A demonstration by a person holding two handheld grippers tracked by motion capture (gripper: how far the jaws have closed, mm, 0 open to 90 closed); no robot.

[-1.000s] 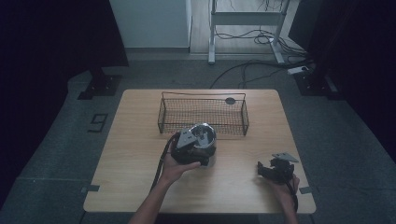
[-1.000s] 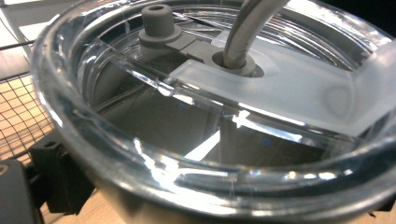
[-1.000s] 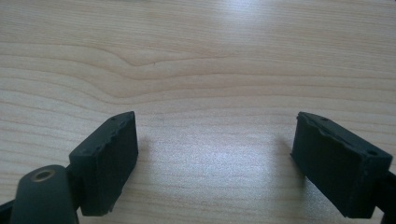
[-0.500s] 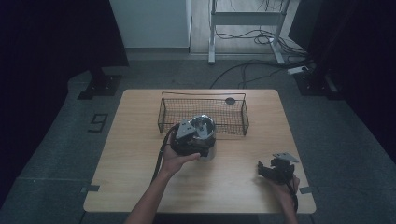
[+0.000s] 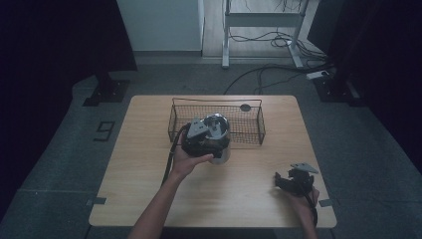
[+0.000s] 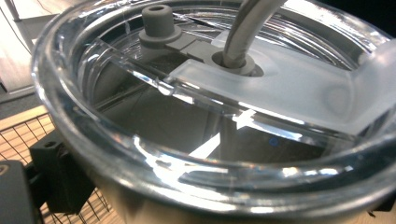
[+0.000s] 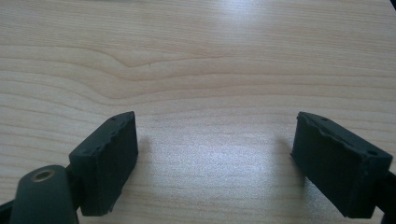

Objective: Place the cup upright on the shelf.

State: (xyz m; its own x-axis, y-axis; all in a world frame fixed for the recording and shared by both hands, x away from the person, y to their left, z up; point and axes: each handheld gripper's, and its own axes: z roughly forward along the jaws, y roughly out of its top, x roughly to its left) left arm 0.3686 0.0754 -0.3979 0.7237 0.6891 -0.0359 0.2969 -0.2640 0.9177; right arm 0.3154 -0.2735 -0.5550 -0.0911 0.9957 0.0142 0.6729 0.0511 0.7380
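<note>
The left gripper [image 5: 215, 144] gripped a lidded cup [image 6: 224, 116] just near the basket [image 5: 259, 132], seemingly undelivered; the right gripper [image 7: 217, 163] rested open, empty.

Dim lab: lone wooden table [image 5: 149, 149], floor cables [image 5: 259, 74], metal stand [image 5: 263, 20].

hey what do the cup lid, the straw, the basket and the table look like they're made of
Cup lid: clear hard plastic, glossy, judging by see-through edges and sharp reflections. Straw: grey, matte, probably silicone or soft plastic. Basket: dark metal wire mesh, by its thin grid. Table: light wood or wood-look laminate, showing grain lines and a soft sheen.
</note>
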